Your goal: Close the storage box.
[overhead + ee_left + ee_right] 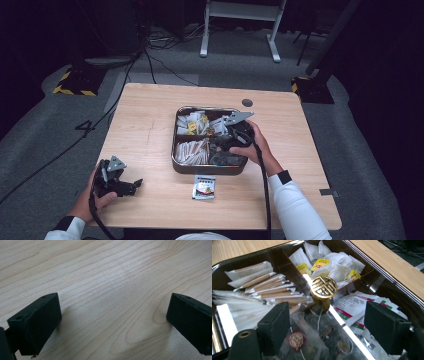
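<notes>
While the left gripper (113, 322) idles spread on bare table (145, 125), the right gripper (329, 327), spread (nothing pinched), hovers inside the tray (176, 165), likely choosing a clear sachet (312, 345); next, descend and close.

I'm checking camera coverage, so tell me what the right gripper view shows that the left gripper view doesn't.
Right gripper view: the divided tray with paper-wrapped sticks, white tea bags, clear pouches and a gold knob at the dividers' crossing. Left gripper view: bare wood grain of the table, nothing on it. Both: two black jaws standing apart, nothing gripped.
</notes>
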Tool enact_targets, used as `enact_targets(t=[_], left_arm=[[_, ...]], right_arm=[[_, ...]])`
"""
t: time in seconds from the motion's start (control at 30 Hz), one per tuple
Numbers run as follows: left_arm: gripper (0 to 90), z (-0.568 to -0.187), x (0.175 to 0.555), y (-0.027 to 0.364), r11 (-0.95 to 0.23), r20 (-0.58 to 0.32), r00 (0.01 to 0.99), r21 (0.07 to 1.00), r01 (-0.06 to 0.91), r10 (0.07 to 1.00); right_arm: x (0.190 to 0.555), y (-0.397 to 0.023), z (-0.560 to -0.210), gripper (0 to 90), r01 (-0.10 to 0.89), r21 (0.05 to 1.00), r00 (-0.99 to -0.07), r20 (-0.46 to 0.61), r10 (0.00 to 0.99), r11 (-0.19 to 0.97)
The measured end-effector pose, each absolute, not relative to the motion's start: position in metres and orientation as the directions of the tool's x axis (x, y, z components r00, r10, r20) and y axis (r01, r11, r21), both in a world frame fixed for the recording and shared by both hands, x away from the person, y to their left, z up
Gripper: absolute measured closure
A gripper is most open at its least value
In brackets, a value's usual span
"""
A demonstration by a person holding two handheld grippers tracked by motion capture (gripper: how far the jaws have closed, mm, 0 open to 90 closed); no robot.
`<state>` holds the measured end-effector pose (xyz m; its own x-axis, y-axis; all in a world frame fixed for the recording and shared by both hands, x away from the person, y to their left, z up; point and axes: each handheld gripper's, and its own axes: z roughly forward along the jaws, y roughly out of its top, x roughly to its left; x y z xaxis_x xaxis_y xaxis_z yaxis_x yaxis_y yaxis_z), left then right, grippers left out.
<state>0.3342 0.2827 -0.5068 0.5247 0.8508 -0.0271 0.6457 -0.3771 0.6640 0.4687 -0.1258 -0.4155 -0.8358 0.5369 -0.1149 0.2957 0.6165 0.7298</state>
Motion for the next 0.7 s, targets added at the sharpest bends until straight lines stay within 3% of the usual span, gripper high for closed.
enact_targets(t=[0.7], left_arm=[[0.1, -0.507, 0.334, 0.283, -0.377, -0.027, 0.525, 0.664, 0.646, 0.851]], right_arm=[[0.452, -0.153, -0.411, 21.9, 0.286, 0.71, -0.823, -0.162, 0.545, 0.643]])
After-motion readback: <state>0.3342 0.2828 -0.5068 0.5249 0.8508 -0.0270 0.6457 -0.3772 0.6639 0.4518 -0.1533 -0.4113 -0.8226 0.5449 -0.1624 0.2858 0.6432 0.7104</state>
